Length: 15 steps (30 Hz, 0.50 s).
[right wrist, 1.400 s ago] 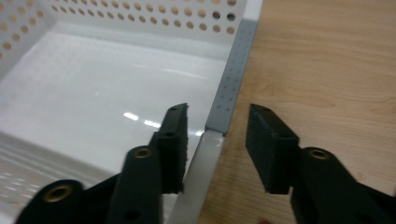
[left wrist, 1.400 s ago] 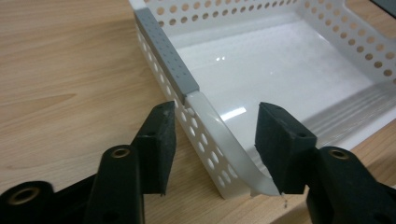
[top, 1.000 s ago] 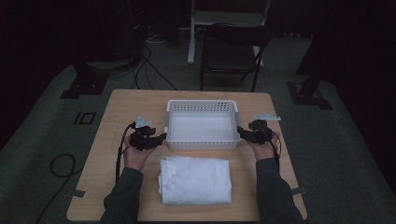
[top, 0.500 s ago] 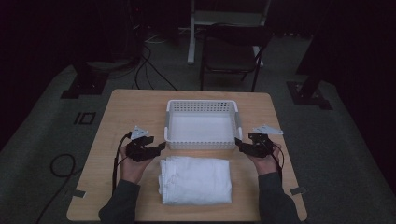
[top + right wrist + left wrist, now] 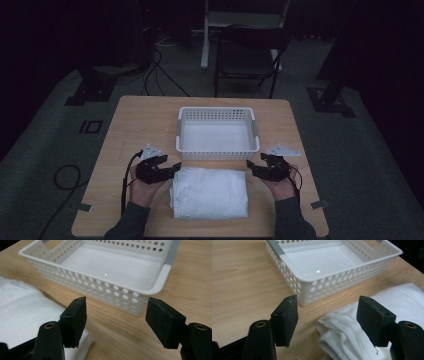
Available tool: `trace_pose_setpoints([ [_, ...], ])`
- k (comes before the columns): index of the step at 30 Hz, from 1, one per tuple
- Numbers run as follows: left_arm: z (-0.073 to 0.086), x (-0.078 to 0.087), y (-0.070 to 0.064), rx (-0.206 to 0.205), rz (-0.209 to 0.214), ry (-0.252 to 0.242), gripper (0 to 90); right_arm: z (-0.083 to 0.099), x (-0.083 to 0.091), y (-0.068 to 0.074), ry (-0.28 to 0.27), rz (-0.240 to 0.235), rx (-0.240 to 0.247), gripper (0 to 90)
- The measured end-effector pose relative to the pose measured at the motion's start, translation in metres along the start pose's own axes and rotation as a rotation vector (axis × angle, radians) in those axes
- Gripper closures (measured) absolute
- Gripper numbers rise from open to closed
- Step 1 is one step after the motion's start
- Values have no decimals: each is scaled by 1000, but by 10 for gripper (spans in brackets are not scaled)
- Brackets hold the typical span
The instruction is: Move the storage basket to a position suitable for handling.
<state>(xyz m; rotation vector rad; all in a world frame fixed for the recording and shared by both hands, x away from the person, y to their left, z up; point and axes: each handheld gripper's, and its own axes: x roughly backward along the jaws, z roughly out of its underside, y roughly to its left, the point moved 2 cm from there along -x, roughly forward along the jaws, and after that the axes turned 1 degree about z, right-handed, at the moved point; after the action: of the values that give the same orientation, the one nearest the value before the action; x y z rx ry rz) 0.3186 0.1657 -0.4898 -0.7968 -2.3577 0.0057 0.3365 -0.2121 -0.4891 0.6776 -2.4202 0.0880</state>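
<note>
A folded white cloth (image 5: 210, 192) lies on the wooden table (image 5: 135, 125) near the front edge, just in front of an empty white perforated basket (image 5: 217, 153). My left gripper (image 5: 172, 168) is open at the cloth's left top corner; in the left gripper view the cloth's folded edge (image 5: 337, 327) lies between and below the jaws. My right gripper (image 5: 251, 167) is open at the cloth's right top corner, its jaws facing the basket wall (image 5: 105, 290) with the cloth (image 5: 22, 312) at the left.
A dark chair (image 5: 247, 55) stands beyond the table's far edge. Cables (image 5: 65, 180) lie on the floor at the left. Bare table shows on both sides of the basket.
Both grippers have moved from the basket's sides back toward the person, down to the cloth's far corners. The cloth and basket have not moved.
</note>
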Motion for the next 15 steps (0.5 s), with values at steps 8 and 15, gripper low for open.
trace_pose_setpoints([
  [8, 16, 1, -15, -3, 29, 26, 280, 13, -1, 15, 24, -37, 18, 311],
  [15, 23, 3, -22, 1, 64, 29, 251, 24, -3, 31, 48, -75, 45, 283],
])
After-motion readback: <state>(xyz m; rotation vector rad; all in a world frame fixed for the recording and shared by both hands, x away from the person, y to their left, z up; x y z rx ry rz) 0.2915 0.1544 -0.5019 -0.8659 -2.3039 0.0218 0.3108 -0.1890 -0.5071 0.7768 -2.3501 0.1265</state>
